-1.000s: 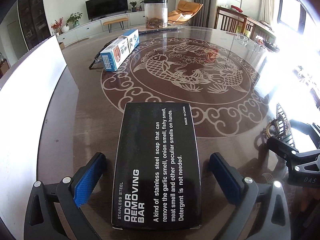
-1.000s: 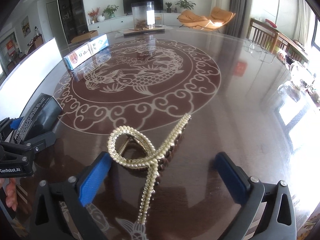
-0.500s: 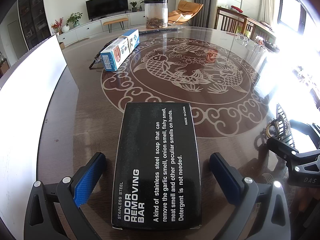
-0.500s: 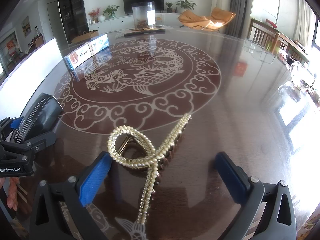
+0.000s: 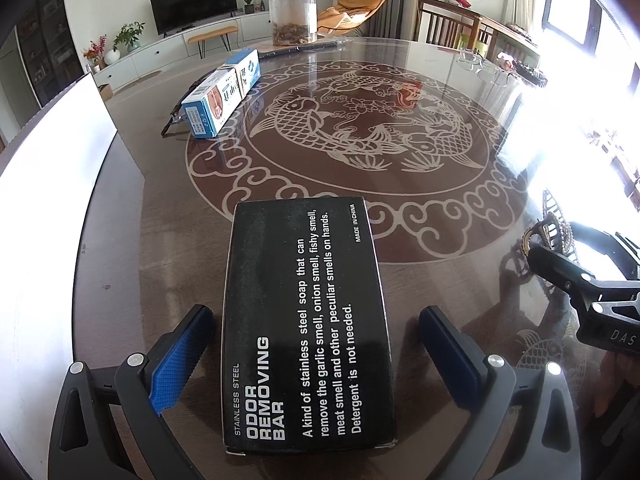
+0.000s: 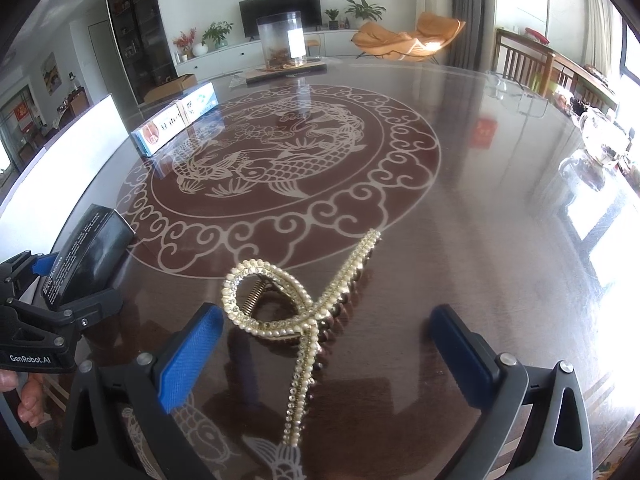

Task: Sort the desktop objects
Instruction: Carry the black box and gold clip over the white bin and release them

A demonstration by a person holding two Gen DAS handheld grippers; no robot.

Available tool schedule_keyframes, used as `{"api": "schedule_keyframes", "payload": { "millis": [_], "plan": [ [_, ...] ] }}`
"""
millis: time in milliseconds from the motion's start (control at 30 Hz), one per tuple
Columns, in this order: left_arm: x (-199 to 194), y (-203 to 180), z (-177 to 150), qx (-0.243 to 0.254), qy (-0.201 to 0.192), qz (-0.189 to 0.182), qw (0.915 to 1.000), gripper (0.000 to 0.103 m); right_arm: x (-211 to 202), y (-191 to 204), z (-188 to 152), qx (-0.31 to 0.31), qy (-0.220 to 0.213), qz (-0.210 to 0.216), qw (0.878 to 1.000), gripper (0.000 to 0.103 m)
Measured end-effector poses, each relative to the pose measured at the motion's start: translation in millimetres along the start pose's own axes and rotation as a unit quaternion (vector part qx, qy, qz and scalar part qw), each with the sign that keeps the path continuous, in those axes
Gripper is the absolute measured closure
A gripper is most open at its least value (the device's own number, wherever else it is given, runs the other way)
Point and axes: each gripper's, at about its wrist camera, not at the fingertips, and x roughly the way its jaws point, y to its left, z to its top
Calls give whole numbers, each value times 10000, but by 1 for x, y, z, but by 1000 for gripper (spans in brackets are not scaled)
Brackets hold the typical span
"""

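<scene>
A black box printed "Odor Removing Bar" lies flat on the glass-topped table between the blue pads of my left gripper. Its jaws are closing, and small gaps still show on both sides of the box. A pearl and gold hair clip rests between the pads of my right gripper, whose jaws are also closing without touching it. The right wrist view shows the black box and the left gripper at its left edge. The clip peeks out at the right of the left wrist view.
A blue and white carton lies at the far left of the table, with a dark thin object beside it. A clear cylinder jar stands at the far edge. A white board lines the left side. Glassware sits at the right.
Both grippers' pads have moved slightly inward toward the box and the clip. Neither object has moved.
</scene>
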Motion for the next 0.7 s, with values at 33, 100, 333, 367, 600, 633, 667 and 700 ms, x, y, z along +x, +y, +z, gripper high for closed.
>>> {"api": "schedule_keyframes", "payload": {
  "millis": [33, 100, 333, 367, 600, 633, 667, 700],
  "plan": [
    [-5, 0, 0, 4, -140, 2, 9999, 38, -2, 4, 0, -19, -61, -117, 9999, 34],
    [-11, 4, 0, -33, -174, -47, 9998, 46, -5, 9, 1, 40, -60, -93, 9999, 59],
    [-59, 18, -20, -562, -456, -573, 9957, 46, -38, 14, -2, 205, -69, 197, 9996, 59],
    [-65, 19, -22, -667, -482, -670, 9944, 46, -39, 16, -3, 127, -29, 206, 9997, 59],
    [-149, 50, -11, -1134, -1119, -1186, 9801, 46, -69, 55, 28, -168, -223, 600, 9978, 59],
    [-164, 62, -10, -1207, -1233, -1184, 9779, 46, -78, 70, 37, -298, -311, 743, 9963, 59],
    [-178, 75, -11, -1280, -1337, -1151, 9760, 46, -88, 87, 47, -450, -403, 923, 9939, 59],
    [-191, 91, -14, -1350, -1426, -1067, 9747, 46, -96, 106, 56, -601, -478, 1113, 9908, 59]
  ]
}}
